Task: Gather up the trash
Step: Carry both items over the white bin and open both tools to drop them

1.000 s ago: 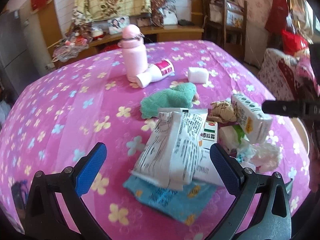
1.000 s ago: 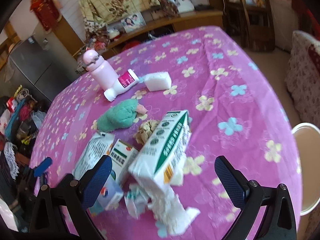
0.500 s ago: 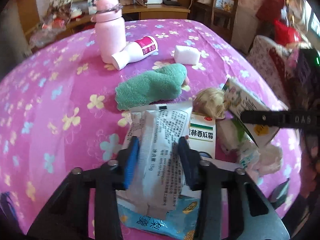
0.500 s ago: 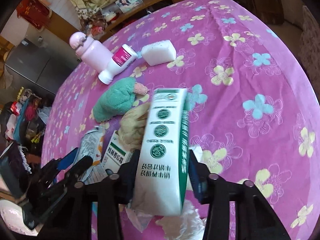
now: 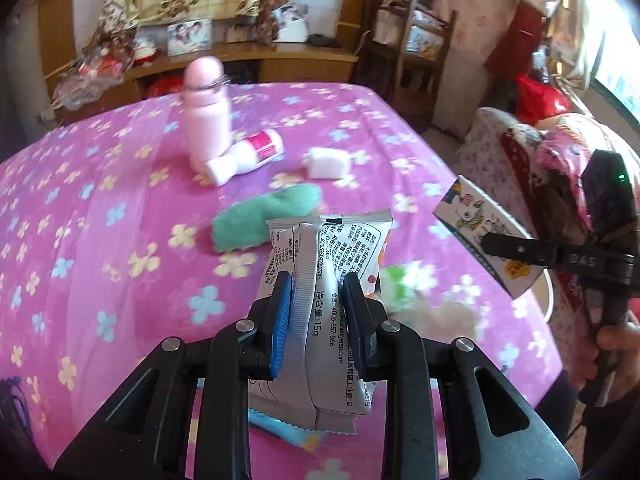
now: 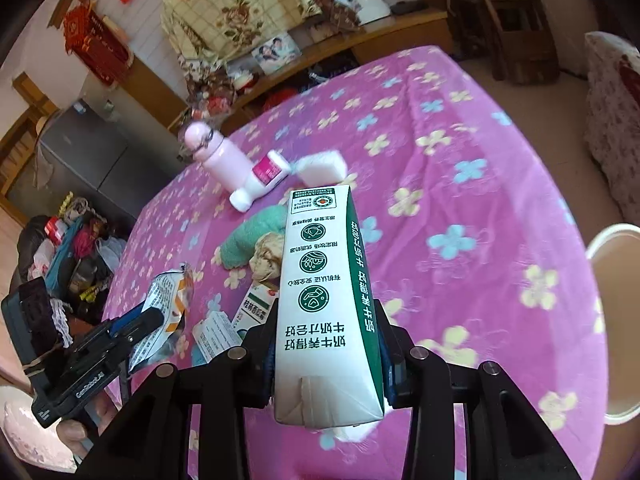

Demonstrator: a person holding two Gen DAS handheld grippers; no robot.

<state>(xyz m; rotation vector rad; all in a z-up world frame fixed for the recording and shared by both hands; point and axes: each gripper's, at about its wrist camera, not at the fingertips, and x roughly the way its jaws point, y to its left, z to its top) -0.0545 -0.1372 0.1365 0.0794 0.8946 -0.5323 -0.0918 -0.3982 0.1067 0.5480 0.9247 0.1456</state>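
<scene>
Trash is in both grippers, lifted off the pink flower-print tablecloth (image 5: 120, 184). In the left wrist view the left gripper (image 5: 318, 308) has its blue-padded fingers (image 5: 282, 316) clamped on a crinkled silver snack wrapper printed with black text (image 5: 324, 280), which stands upright between them, raised above the cloth. At 3 o'clock in that view the right gripper (image 5: 520, 252) carries a white and green milk carton (image 5: 476, 228), tilted. In the right wrist view its fingers are pressed against both sides of that carton (image 6: 328, 304), held off the cloth.

Lying on the cloth at 12 o'clock of the left view are a green terry cloth bundle (image 5: 264, 212), a white foam block (image 5: 326, 162), a white bottle with a red label (image 5: 248, 156) on its side and, touching it, an upright pink flask (image 5: 206, 114). Beside the carton in the right view sit a crumpled beige paper wad (image 6: 268, 256) and a small green and white medicine box (image 6: 254, 306).
</scene>
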